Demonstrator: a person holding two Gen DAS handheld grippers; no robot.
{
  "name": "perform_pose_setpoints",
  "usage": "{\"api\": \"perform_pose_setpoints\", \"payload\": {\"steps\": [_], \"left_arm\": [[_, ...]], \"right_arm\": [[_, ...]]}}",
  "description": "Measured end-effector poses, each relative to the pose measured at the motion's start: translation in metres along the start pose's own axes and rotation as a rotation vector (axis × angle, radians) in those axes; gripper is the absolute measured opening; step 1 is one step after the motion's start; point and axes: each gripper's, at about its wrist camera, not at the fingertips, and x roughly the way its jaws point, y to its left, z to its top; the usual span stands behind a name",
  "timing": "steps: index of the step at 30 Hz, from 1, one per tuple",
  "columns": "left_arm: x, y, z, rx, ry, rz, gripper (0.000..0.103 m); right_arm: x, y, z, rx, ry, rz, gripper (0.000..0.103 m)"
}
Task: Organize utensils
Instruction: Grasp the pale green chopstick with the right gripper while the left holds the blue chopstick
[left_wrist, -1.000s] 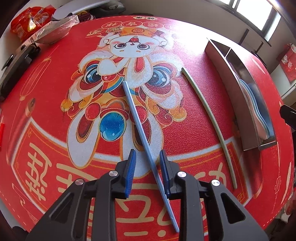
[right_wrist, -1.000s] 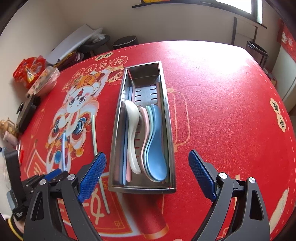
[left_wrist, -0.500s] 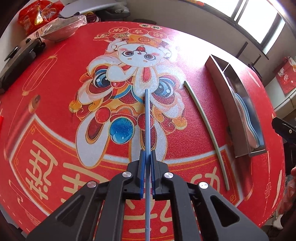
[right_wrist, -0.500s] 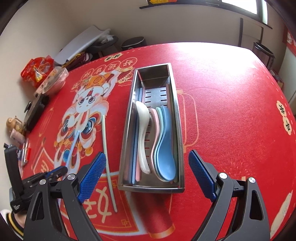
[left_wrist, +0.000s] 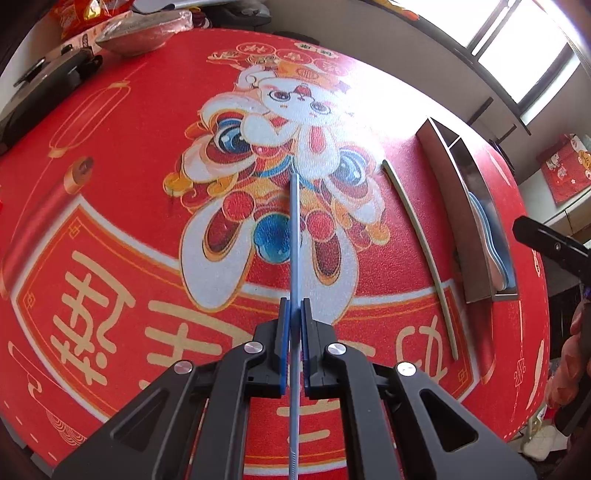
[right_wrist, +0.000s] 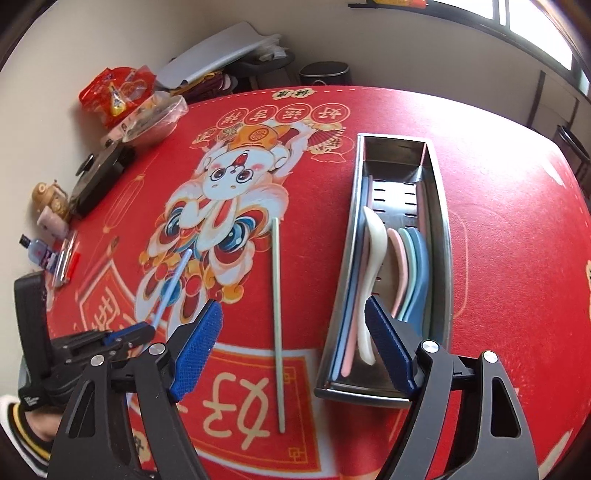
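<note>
My left gripper (left_wrist: 294, 314) is shut on a blue chopstick (left_wrist: 295, 236), which runs straight out ahead over the red mat; the same blue chopstick (right_wrist: 173, 284) slants up from the left gripper (right_wrist: 149, 326) in the right wrist view. A pale green chopstick (right_wrist: 276, 317) lies flat on the mat left of the steel utensil tray (right_wrist: 441, 229), which holds several spoons (right_wrist: 373, 258) and chopsticks. My right gripper (right_wrist: 291, 343) hovers above that green chopstick; its jaws are closing with nothing pressed between them. The green chopstick (left_wrist: 421, 240) and tray (left_wrist: 456, 184) also show at the right of the left wrist view.
The red printed mat (right_wrist: 517, 258) covers a round table. At the far left edge stand a foil-covered bowl (right_wrist: 155, 122), a snack bag (right_wrist: 114, 88), a black pan lid (right_wrist: 98, 177), a small teapot (right_wrist: 50, 194) and a bottle (right_wrist: 40, 253). A person's sleeve (right_wrist: 22, 435) shows bottom left.
The left gripper's jaws shut on the blue chopstick and lifted it, swinging it in line with the fingers. The right gripper moved left from over the tray to above the green chopstick, its jaws narrowing.
</note>
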Motion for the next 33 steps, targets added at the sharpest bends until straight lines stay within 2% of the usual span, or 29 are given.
{"api": "perform_pose_setpoints", "payload": {"steps": [5, 8, 11, 16, 19, 22, 33], "left_arm": [[0.012, -0.001, 0.002, 0.009, 0.039, -0.022, 0.006], [0.015, -0.005, 0.006, 0.028, 0.038, -0.030, 0.015], [0.017, -0.009, 0.010, 0.049, 0.034, -0.019, 0.016], [0.019, -0.012, 0.013, 0.061, 0.014, 0.000, 0.016], [0.018, -0.010, 0.012, 0.061, 0.004, 0.012, 0.006], [0.016, -0.002, 0.011, 0.035, -0.001, -0.019, 0.006], [-0.032, 0.030, 0.012, -0.071, -0.130, -0.058, 0.005]], "right_arm": [[0.002, 0.008, -0.003, -0.009, 0.010, 0.013, 0.077], [-0.001, 0.002, -0.005, 0.009, 0.007, 0.009, 0.077], [-0.003, -0.006, -0.005, 0.032, 0.000, 0.002, 0.077], [-0.006, -0.013, -0.007, 0.048, -0.003, 0.002, 0.077], [-0.004, -0.013, -0.007, 0.046, 0.003, 0.005, 0.077], [-0.002, -0.006, -0.007, 0.017, 0.005, -0.004, 0.077], [0.022, 0.026, 0.001, -0.095, 0.072, 0.007, 0.063]]}}
